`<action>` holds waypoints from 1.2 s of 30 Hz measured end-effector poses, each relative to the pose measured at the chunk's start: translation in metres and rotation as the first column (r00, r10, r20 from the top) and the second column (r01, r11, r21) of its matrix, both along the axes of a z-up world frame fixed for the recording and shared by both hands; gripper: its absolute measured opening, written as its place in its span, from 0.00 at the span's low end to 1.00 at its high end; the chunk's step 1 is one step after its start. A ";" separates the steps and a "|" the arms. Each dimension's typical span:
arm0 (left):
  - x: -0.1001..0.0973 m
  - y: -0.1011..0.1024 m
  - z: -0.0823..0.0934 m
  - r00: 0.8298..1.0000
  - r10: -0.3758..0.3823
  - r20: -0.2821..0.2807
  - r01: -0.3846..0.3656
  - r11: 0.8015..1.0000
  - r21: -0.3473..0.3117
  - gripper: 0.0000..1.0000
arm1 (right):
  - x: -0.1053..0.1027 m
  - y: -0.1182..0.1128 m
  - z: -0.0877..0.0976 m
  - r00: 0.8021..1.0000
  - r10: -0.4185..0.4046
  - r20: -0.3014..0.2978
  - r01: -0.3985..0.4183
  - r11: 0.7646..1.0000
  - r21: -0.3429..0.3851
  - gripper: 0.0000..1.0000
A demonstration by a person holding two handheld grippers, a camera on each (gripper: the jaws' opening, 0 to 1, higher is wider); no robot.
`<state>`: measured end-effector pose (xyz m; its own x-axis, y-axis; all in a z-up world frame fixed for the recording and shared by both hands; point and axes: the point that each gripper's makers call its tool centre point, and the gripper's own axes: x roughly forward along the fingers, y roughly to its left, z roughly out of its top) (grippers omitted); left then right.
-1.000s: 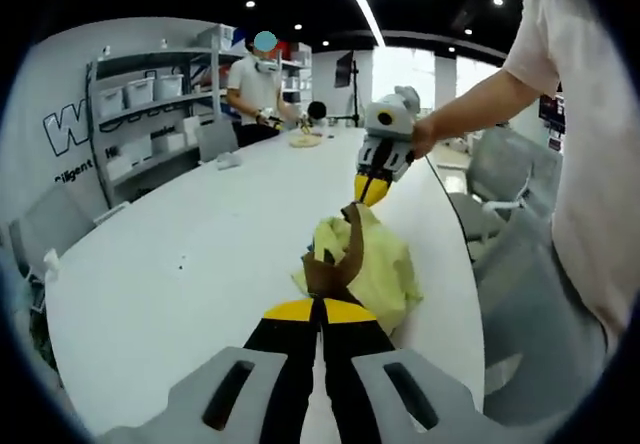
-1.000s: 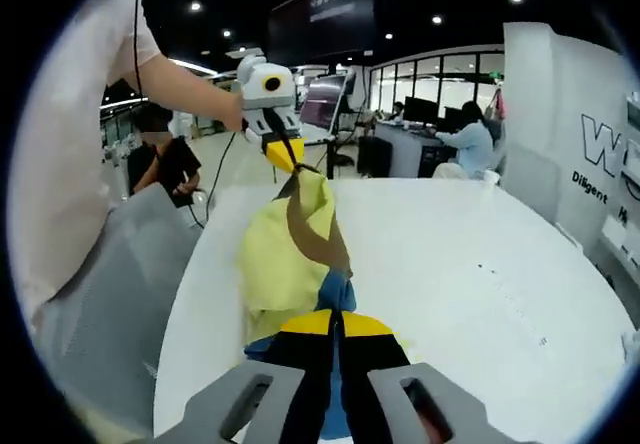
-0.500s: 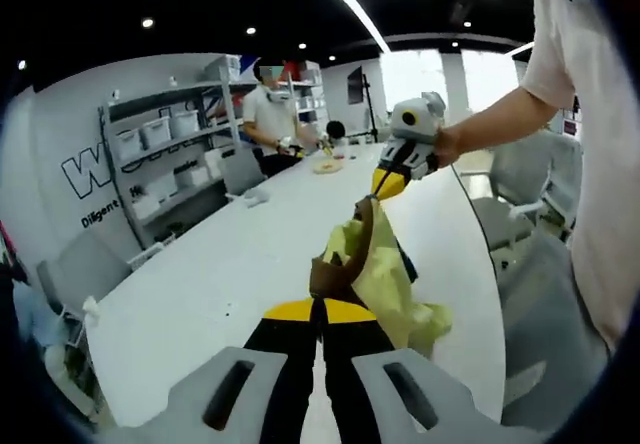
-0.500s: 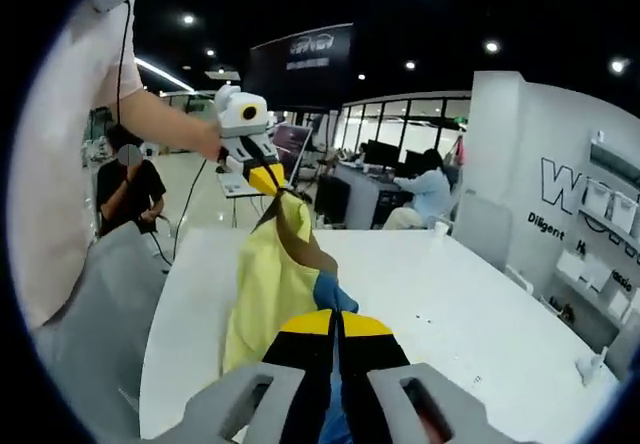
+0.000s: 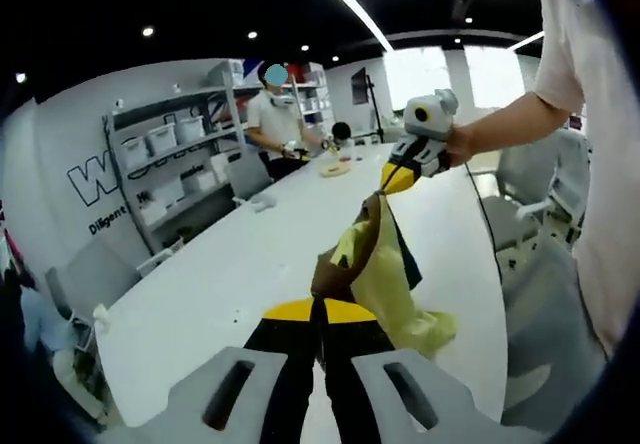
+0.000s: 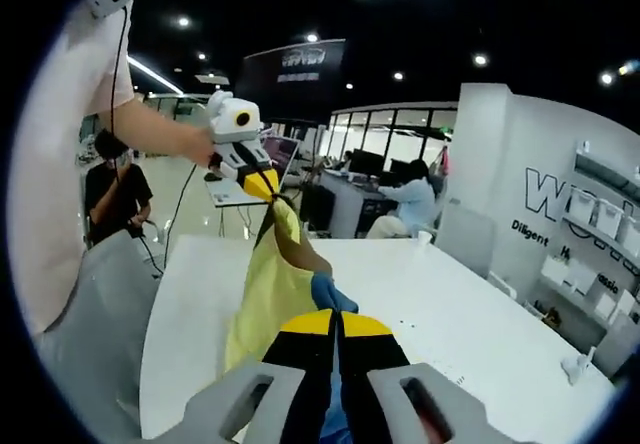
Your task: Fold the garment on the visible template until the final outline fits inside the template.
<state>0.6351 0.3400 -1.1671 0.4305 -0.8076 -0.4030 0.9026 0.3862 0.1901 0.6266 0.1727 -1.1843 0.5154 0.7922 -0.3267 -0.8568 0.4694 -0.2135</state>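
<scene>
Both tongs pinch the garment, jaws pressed together on the fabric. Left gripper holds the brown edge, right gripper the blue part. Garment hangs stretched between them above the white table.

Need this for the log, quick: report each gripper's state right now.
Left gripper: shut on the garment, holding it above the table.
Right gripper: shut on the garment too.
</scene>
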 end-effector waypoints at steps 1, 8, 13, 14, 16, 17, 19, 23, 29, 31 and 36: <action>0.002 -0.001 -0.007 1.000 0.007 -0.008 -0.007 1.000 0.007 0.00 | 0.001 0.000 -0.009 1.000 -0.002 -0.012 0.002 1.000 -0.011 0.00; 0.018 -0.005 -0.041 0.998 0.044 -0.034 -0.042 0.998 0.040 0.00 | 0.022 -0.007 -0.051 0.997 -0.066 -0.046 0.063 0.996 -0.068 0.00; 0.045 -0.007 -0.061 0.997 0.068 -0.034 -0.066 0.996 0.057 0.00 | 0.045 -0.011 -0.065 0.994 -0.103 -0.039 0.100 0.991 -0.085 0.00; 0.053 -0.007 -0.064 0.996 0.081 -0.029 -0.079 0.995 0.066 0.00 | 0.054 -0.012 -0.067 0.992 -0.118 -0.044 0.114 0.990 -0.079 0.00; 0.066 -0.008 -0.069 0.995 0.099 -0.027 -0.097 0.993 0.066 0.00 | 0.065 -0.014 -0.070 0.990 -0.133 -0.037 0.130 0.988 -0.082 0.00; 0.072 -0.007 -0.071 0.994 0.112 -0.021 -0.110 0.991 0.071 0.00 | 0.072 -0.014 -0.071 0.989 -0.142 -0.040 0.139 0.987 -0.076 0.00; 0.087 -0.006 -0.078 0.990 0.138 -0.020 -0.136 0.988 0.075 0.00 | 0.080 -0.014 -0.073 0.988 -0.149 -0.035 0.146 0.986 -0.079 0.00; 0.111 -0.006 -0.092 0.983 0.181 -0.012 -0.179 0.979 0.096 0.00 | 0.115 -0.016 -0.085 0.981 -0.189 -0.034 0.186 0.979 -0.080 0.00; 0.142 -0.007 -0.117 0.971 0.239 -0.022 -0.235 0.964 0.124 0.00 | 0.152 -0.013 -0.105 0.973 -0.228 -0.044 0.223 0.970 -0.094 0.00; 0.151 -0.006 -0.126 0.966 0.258 -0.030 -0.252 0.958 0.135 0.00 | 0.161 -0.013 -0.111 0.970 -0.240 -0.045 0.234 0.967 -0.103 0.00; 0.168 -0.004 -0.150 0.953 0.299 -0.046 -0.286 0.941 0.180 0.00 | 0.184 -0.014 -0.136 0.954 -0.293 -0.070 0.283 0.952 -0.119 0.00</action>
<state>0.8034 0.3356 -1.3167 0.6022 -0.5675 -0.5614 0.7684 0.6028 0.2149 0.8106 0.1590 -1.3201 0.6825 0.5725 -0.4543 -0.7059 0.6773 -0.2070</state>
